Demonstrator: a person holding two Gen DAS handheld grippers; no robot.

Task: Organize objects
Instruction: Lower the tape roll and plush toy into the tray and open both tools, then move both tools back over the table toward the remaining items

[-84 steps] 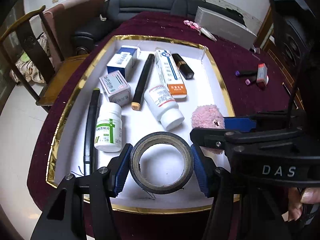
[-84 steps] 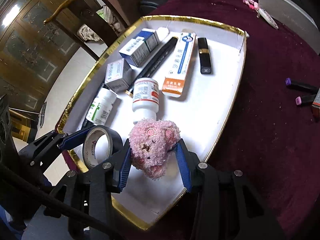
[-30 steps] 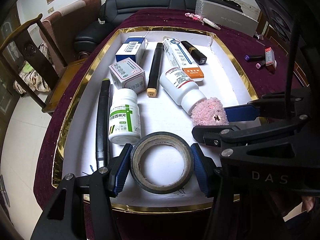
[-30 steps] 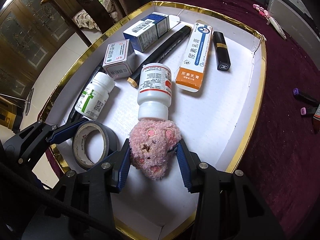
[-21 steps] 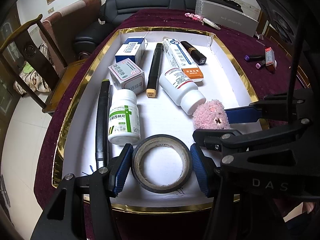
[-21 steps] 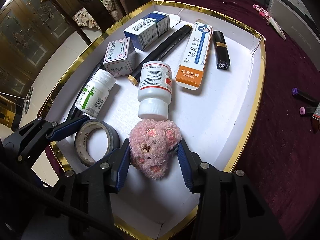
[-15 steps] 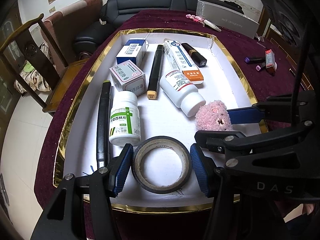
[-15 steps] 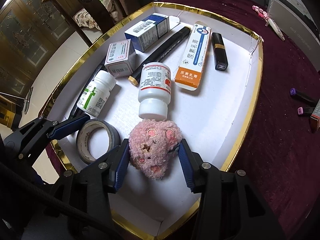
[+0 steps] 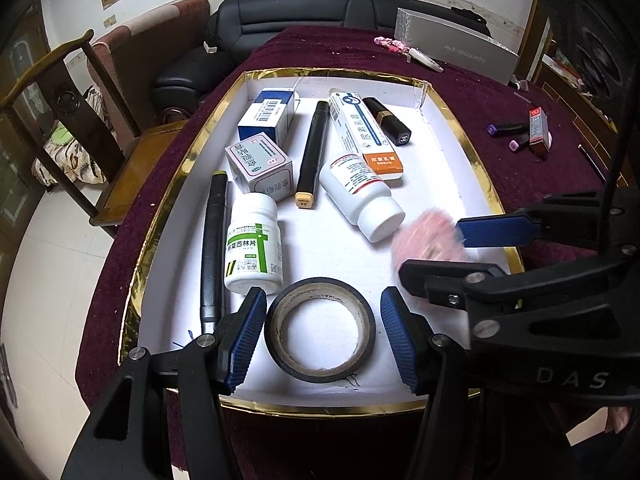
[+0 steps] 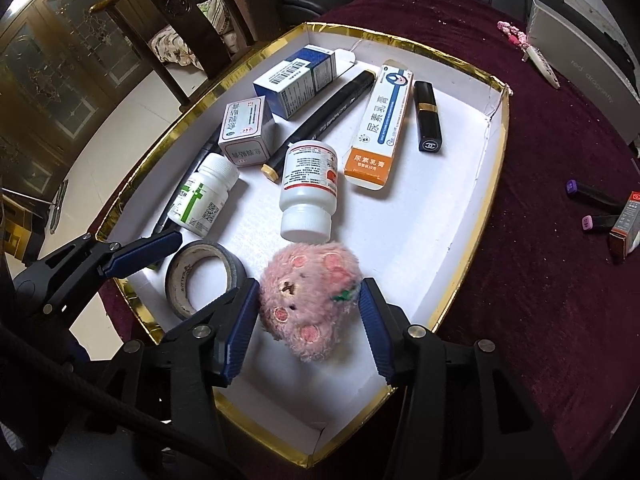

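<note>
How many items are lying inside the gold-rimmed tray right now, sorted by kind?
Pill bottles: 2
Cartons: 3
Marker pens: 2
Lipstick: 1
Tape roll: 1
Plush toy: 1
Total: 10

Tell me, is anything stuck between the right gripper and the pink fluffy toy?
Nothing visible is. The pink plush toy lies in the white tray right between the right gripper pads, which have just been opening, with only bare gaps on both sides.
</note>
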